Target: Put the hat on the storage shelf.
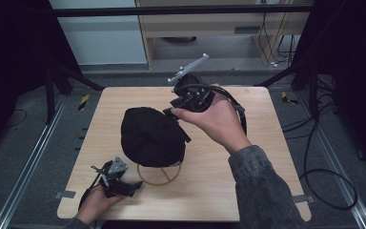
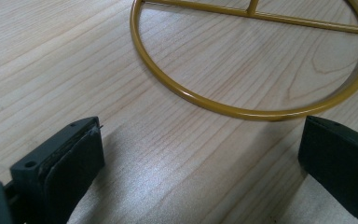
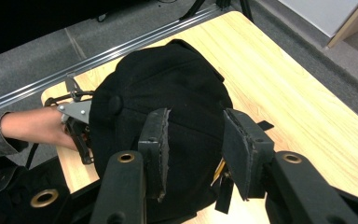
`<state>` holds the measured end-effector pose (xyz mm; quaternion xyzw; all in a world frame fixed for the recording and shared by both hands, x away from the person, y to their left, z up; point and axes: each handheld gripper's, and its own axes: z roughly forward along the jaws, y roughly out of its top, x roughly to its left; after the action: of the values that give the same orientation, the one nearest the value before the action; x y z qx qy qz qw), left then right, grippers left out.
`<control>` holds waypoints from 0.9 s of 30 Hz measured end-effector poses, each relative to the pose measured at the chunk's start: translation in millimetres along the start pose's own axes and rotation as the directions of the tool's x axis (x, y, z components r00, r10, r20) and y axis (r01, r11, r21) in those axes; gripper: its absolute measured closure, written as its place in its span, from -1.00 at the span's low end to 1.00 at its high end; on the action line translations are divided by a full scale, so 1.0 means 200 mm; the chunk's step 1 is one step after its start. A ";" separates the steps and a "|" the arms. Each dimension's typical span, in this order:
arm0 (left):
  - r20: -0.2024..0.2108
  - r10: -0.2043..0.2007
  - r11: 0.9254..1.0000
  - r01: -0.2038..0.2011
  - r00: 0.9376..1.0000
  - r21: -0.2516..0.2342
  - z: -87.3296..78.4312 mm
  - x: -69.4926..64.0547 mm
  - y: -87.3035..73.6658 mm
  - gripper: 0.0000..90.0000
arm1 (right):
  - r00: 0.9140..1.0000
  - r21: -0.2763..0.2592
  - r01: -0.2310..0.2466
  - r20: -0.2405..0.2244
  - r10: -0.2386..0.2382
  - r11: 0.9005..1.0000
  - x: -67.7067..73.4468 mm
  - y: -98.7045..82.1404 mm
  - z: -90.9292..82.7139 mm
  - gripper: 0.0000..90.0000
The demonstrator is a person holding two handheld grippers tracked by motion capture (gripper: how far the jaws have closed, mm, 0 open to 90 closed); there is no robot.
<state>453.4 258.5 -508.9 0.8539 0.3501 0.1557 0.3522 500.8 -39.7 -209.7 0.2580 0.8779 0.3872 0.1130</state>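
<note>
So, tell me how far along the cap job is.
Looks done: the black cap sits on the gold wire stand. In hand: the right gripper hovers open above the cap, gripping nothing. The left gripper rests open on the table beside the stand's ring. Left: unclear.

Dim overall; the surroundings from nine to three o'clock sink into black. The pale wooden table (image 2: 158, 186) shows soft glare at six o'clock, near blurred jaws.
</note>
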 end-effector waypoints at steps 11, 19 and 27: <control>0.000 0.000 1.000 0.000 1.000 0.000 0.00 0.00 0.00 -1.00 | 0.998 -0.018 -0.026 0.048 0.026 1.000 -0.06 -0.07 -0.09 0.31; 0.000 -0.002 1.000 0.002 1.000 -0.001 0.00 0.00 0.00 -1.00 | 0.994 -0.041 -0.069 0.076 0.072 0.997 -0.13 -0.14 -0.13 0.28; 0.000 -0.003 1.000 0.003 1.000 -0.001 0.00 0.00 0.00 -1.00 | 0.988 -0.057 -0.101 0.114 0.107 0.993 -0.16 -0.22 -0.16 0.24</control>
<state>454.3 258.3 -509.0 0.8531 0.3514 0.1554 0.3529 498.8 -101.0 -221.1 0.3226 0.8449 0.3992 0.1506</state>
